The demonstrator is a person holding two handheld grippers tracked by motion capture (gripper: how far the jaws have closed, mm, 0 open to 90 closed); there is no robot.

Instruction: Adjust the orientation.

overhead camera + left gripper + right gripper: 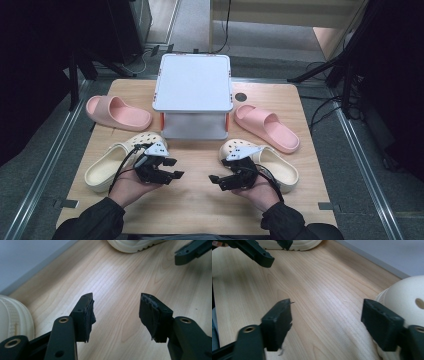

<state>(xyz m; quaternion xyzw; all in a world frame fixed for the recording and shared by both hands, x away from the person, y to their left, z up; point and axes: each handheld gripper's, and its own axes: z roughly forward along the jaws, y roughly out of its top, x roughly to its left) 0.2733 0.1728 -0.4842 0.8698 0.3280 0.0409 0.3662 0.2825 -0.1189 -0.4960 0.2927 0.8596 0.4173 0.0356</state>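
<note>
Left gripper [172,169] and right gripper [218,181] hover before white rack [192,82], jaws apart, empty (likely poised). Cream clogs [107,167] [272,167] flank grippers; pink slides [117,113] [266,127] beside rack.

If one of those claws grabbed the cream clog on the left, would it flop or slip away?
The left cream clog looks like thick moulded foam, so it would probably keep its shape and feel light. Its smooth, rounded toe might slip between the fingers; the thinner rim or heel strap seems an easier hold. Resting flat on its wide sole, it should slide rather than tip.
</note>
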